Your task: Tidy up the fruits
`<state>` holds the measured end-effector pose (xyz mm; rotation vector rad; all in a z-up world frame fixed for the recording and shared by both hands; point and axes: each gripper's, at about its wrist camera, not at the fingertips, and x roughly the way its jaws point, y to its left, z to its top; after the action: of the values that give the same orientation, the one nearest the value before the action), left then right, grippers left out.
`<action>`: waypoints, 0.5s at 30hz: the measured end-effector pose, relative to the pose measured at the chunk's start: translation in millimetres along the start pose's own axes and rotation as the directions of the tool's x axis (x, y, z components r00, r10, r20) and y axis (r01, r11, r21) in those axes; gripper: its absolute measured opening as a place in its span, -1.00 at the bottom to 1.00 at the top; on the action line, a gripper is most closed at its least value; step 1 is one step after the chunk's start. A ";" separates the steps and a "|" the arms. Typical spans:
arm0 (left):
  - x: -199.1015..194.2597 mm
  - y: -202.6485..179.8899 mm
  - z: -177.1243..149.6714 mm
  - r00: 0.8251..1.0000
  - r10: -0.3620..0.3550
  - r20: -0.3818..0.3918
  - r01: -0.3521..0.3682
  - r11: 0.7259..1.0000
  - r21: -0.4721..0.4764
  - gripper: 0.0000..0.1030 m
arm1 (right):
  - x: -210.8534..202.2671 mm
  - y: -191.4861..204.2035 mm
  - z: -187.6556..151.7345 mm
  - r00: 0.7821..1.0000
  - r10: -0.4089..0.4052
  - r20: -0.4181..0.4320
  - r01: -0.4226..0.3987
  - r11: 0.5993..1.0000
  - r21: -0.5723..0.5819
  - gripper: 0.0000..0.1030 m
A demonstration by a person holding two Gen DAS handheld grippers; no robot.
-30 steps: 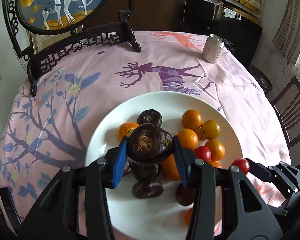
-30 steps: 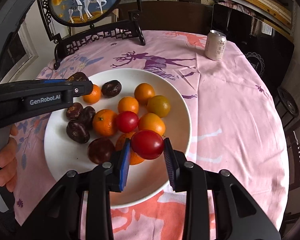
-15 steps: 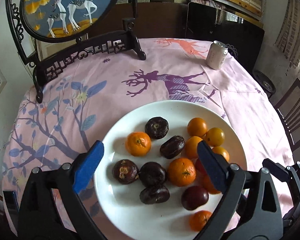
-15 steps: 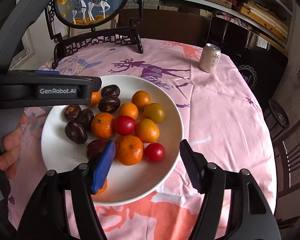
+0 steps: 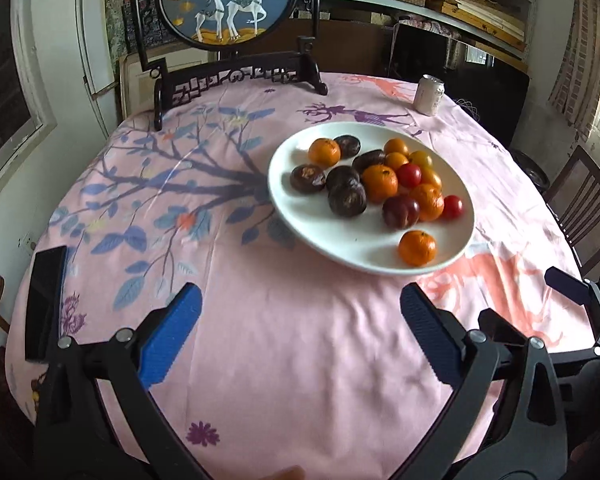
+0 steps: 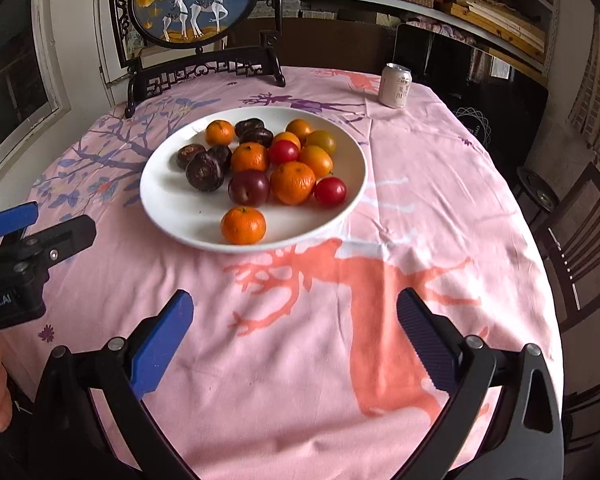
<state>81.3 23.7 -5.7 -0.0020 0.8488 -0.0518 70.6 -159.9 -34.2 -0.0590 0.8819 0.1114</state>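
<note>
A white plate (image 5: 340, 252) (image 6: 180, 208) on the pink tablecloth holds several orange tangerines, dark purple fruits (image 5: 347, 200) (image 6: 205, 172), a plum (image 6: 249, 187) and red tomatoes (image 5: 453, 207) (image 6: 330, 191). One tangerine (image 5: 417, 248) (image 6: 243, 225) lies apart near the plate's front rim. My left gripper (image 5: 300, 296) hovers over bare cloth short of the plate and to its left, jaws opening wide, nothing between them. My right gripper (image 6: 295, 298) hangs over the cloth in front of the plate, jaws likewise opening and empty.
A drink can (image 5: 430, 95) (image 6: 396, 85) stands at the far right of the round table. A framed deer screen (image 5: 224, 0) on a black stand occupies the back. A black phone (image 5: 44, 300) lies at the left edge. A wooden chair (image 6: 580, 248) stands to the right.
Both grippers let go of their fruit, the left a dark purple one and the right a red tomato, opened wide and pulled back from the plate toward the near table edge.
</note>
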 end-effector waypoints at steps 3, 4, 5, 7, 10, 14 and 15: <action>-5.9 0.8 -10.5 1.000 0.015 0.005 -0.015 1.000 0.007 0.96 | -0.3 -0.1 -6.6 1.000 0.005 -0.016 -0.004 1.000 0.024 0.97; -8.2 0.3 -12.0 1.000 0.020 0.012 -0.020 1.000 0.013 0.96 | -1.9 0.1 -7.4 1.000 0.007 -0.015 -0.006 1.000 0.029 0.97; -11.6 -0.8 -14.0 1.000 0.016 0.020 -0.017 1.000 0.019 0.96 | -4.3 1.0 -8.7 1.000 0.009 -0.013 -0.008 0.999 0.031 0.97; -17.3 -3.1 -16.1 0.999 0.012 0.033 -0.013 1.000 0.027 0.96 | -9.4 2.9 -10.6 1.000 0.007 -0.002 -0.007 1.000 0.029 0.97; -22.3 -4.9 -17.6 0.999 0.005 0.044 -0.006 0.999 0.032 0.96 | -14.1 5.1 -12.7 1.000 0.003 0.005 -0.003 1.000 0.024 0.97; -22.3 -5.8 -18.7 0.999 -0.001 0.038 0.000 1.000 0.031 0.96 | -14.8 5.4 -13.7 1.000 0.003 0.002 -0.003 1.000 0.025 0.97; -22.2 -5.9 -19.0 0.999 -0.001 0.038 0.000 1.000 0.030 0.96 | -14.9 5.3 -13.7 1.000 0.003 0.003 -0.003 1.000 0.025 0.97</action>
<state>52.1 19.2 -1.5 0.0246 0.8100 -0.0650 50.0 -157.0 -31.4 -0.0339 0.8801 0.1032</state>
